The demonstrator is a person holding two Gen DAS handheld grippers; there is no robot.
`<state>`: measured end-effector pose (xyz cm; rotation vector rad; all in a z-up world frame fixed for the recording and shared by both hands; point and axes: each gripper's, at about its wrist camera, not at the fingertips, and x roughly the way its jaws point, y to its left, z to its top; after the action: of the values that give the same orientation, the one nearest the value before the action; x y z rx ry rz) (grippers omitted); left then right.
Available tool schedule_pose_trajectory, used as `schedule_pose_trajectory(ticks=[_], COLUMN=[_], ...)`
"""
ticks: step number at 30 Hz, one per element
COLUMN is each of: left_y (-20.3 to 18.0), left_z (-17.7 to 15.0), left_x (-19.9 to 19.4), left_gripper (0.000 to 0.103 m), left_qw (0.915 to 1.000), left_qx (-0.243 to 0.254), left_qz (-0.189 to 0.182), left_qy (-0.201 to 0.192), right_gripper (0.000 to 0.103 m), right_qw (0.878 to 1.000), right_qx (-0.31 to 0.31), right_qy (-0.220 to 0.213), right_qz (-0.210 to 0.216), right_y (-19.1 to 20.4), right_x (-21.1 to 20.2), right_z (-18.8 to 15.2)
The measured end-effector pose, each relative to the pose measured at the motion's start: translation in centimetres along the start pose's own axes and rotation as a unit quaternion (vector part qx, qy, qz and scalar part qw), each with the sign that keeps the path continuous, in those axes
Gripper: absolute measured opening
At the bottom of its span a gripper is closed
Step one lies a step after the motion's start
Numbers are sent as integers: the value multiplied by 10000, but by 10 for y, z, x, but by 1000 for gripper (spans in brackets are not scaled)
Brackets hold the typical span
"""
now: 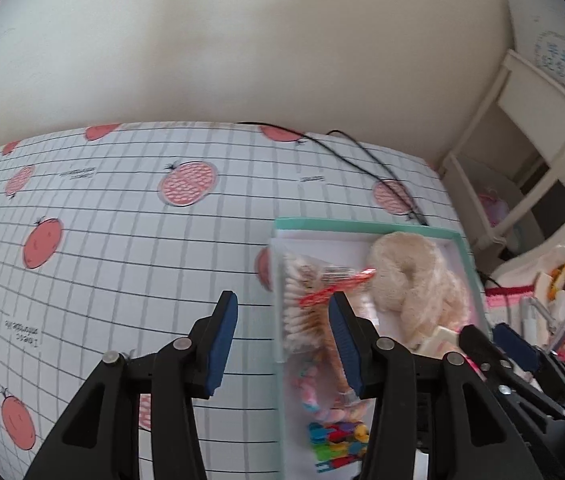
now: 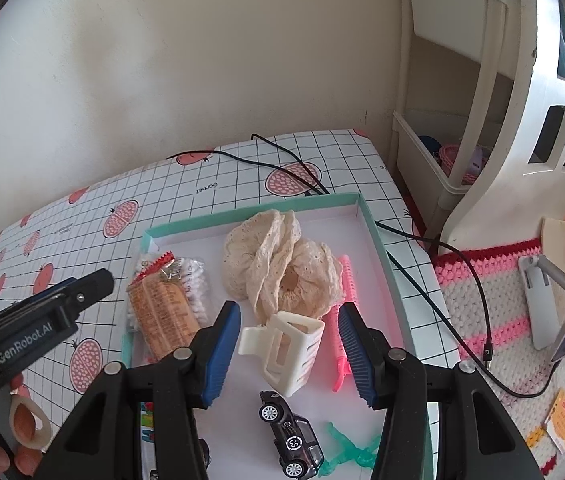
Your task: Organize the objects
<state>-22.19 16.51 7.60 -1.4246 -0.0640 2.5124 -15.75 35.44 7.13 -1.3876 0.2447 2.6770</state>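
Note:
A shallow white tray with a teal rim (image 2: 250,210) lies on the checked fruit-print tablecloth. In it are a cream lace scrunchie (image 2: 278,272), a snack packet (image 2: 162,316) over a bag of cotton swabs (image 2: 196,280), a pink hair clip (image 2: 344,280), a black toy car (image 2: 288,436) and a teal figure (image 2: 346,452). My right gripper (image 2: 288,344) is open low over the tray, with a white claw clip (image 2: 286,352) lying between its fingers. My left gripper (image 1: 284,340) is open above the tray's left rim (image 1: 278,280), beside the swab bag (image 1: 298,304). A bag of coloured pieces (image 1: 338,440) lies nearer me.
A black cable (image 2: 422,276) runs from the table's back edge past the tray to the right. A white plastic shelf unit (image 2: 442,160) stands at the right by the wall. A pink crocheted mat (image 2: 494,280) holds small items. A person's hand (image 2: 22,432) holds the left gripper.

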Motion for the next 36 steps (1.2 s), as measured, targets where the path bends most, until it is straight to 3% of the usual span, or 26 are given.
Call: schedule_pose_trajectory(ticks=[5, 7, 9, 11, 15, 20, 22, 36], left_y=[12, 16, 21, 25, 34, 44, 49, 63], left_z=[0, 0, 0, 1, 3, 5, 6, 6], left_x=[5, 7, 9, 11, 13, 13, 13, -3], left_gripper=[56, 59, 69, 71, 86, 92, 103, 103], left_qw=[9996, 9992, 9988, 9985, 9975, 9966, 9957, 9944], left_qx=[-87, -81, -115, -168, -308, -448, -517, -652], left_qz=[269, 374, 469, 511, 628, 693, 765, 789], left_qy=[51, 57, 52, 53, 15, -38, -67, -273], right_gripper=[55, 59, 62, 64, 76, 92, 103, 103], right_qw=[10000, 10000, 10000, 10000, 10000, 10000, 10000, 9998], right_qx=[28, 18, 0, -6, 17, 32, 41, 148], right_qy=[36, 55, 56, 60, 45, 0, -56, -149], right_qz=[-26, -29, -36, -39, -22, 17, 18, 76], right_y=[1, 3, 4, 5, 7, 10, 11, 18], right_x=[6, 8, 10, 11, 13, 14, 14, 4], right_z=[-1, -2, -3, -2, -2, -2, -1, 2])
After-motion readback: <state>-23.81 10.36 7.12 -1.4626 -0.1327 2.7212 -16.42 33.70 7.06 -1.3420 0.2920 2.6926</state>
